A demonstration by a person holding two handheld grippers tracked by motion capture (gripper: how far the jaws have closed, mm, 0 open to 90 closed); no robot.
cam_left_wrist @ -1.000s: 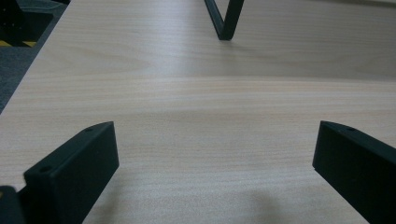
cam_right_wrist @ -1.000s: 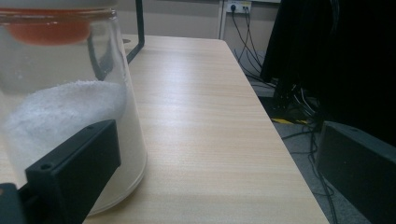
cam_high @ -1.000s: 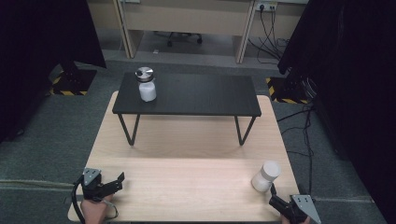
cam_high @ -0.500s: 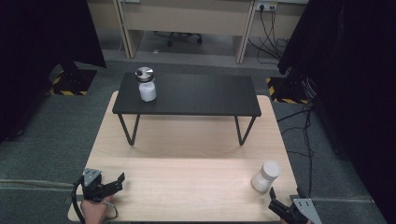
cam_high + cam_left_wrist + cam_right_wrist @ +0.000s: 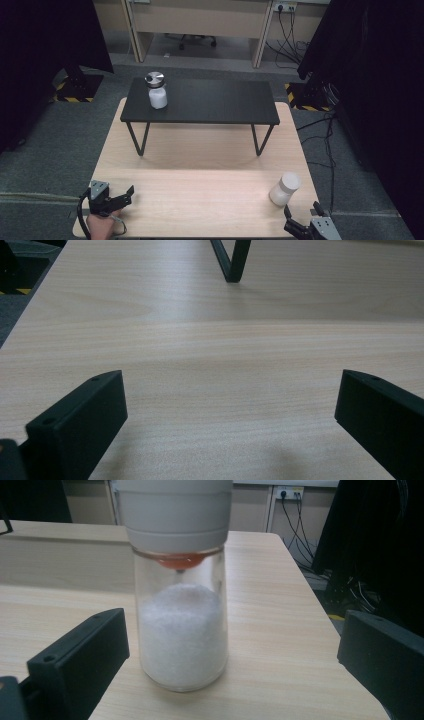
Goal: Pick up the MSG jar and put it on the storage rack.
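Looking down in the high view, the light wooden tabletop [image 5: 200,200] carries a low black bench [image 5: 210,102] across its far half, and on the bench's far left corner stands a white jar with a metal lid [image 5: 157,91]. A second jar [image 5: 285,188], white-capped, stands near the tabletop's near right corner. The right gripper [image 5: 302,223] sits at the near edge just beside that jar, not touching it, while the left gripper [image 5: 122,196], held in a hand [image 5: 101,226], rests at the near left corner. Against the earlier high views, the right gripper has drawn slightly back toward the near edge; both jars and the left gripper lie as before. Along the left gripper view, the two black jaws stand wide apart with bare wood between them and a bench leg [image 5: 230,260] farther off. Along the right gripper view, the jaws are likewise spread wide and hold nothing; the jar [image 5: 181,590] stands upright between them, clear of both, its glass body half filled with white grains under a pale cap. No label or writing can be read on either jar.
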